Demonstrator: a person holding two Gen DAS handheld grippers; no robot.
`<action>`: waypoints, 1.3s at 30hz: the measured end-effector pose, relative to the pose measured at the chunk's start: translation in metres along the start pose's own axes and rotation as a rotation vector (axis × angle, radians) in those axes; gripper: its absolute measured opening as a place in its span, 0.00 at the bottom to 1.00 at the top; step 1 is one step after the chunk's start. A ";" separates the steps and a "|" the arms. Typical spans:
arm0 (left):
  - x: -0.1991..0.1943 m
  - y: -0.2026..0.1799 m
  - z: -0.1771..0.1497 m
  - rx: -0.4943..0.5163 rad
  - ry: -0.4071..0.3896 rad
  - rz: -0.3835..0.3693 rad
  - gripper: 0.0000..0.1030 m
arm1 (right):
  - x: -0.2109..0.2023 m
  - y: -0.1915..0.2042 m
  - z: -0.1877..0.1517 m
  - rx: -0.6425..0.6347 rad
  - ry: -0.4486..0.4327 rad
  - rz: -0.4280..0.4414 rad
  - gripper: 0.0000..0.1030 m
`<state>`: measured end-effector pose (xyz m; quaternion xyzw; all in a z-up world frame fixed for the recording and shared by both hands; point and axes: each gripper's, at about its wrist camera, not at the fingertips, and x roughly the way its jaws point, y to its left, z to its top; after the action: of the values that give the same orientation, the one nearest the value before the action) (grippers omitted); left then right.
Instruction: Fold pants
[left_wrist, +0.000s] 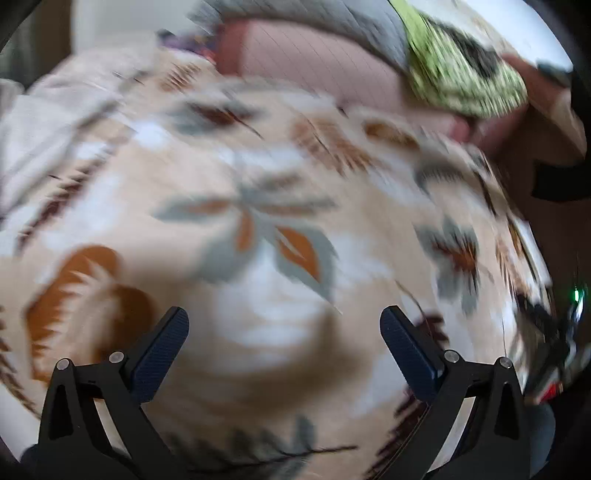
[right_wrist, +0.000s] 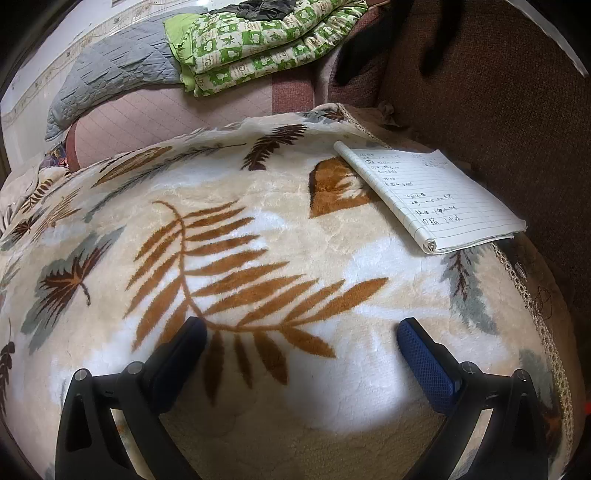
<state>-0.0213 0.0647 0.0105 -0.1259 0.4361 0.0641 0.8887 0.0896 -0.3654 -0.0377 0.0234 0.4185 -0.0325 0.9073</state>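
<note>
Over leaf-print blanket (right_wrist: 295, 229) | left gripper (left_wrist: 284, 325) spread, empty (view blurred) | right gripper (right_wrist: 301, 332) spread, empty | notepad (right_wrist: 432, 195) far-right

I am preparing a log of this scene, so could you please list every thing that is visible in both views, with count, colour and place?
Blanket: one, cream with brown and grey leaf print, spread under both grippers.
Notepad: one, white lined paper with handwriting, on the blanket's far right edge.
Green quilt: one, green and white pattern, folded, beyond the blanket.
Grey quilt: one, grey, left of the green quilt.
Pink mattress: one, pink, under the quilts.
Pants: none clearly seen; the left view is blurred.
Left gripper: one, black with blue pads, open, empty.
Right gripper: one, black with blue pads, open, empty.
</note>
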 end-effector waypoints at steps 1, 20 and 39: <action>-0.007 0.004 0.005 -0.021 -0.028 0.014 1.00 | 0.000 0.000 0.001 0.000 0.000 0.000 0.99; -0.058 0.114 0.010 -0.351 -0.308 0.304 1.00 | -0.002 -0.002 -0.001 0.006 -0.002 0.006 0.99; -0.039 0.092 0.021 -0.310 -0.235 0.249 1.00 | 0.000 -0.002 -0.001 0.007 0.001 0.008 0.99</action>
<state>-0.0499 0.1591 0.0381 -0.1979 0.3267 0.2535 0.8887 0.0887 -0.3668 -0.0377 0.0284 0.4188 -0.0302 0.9071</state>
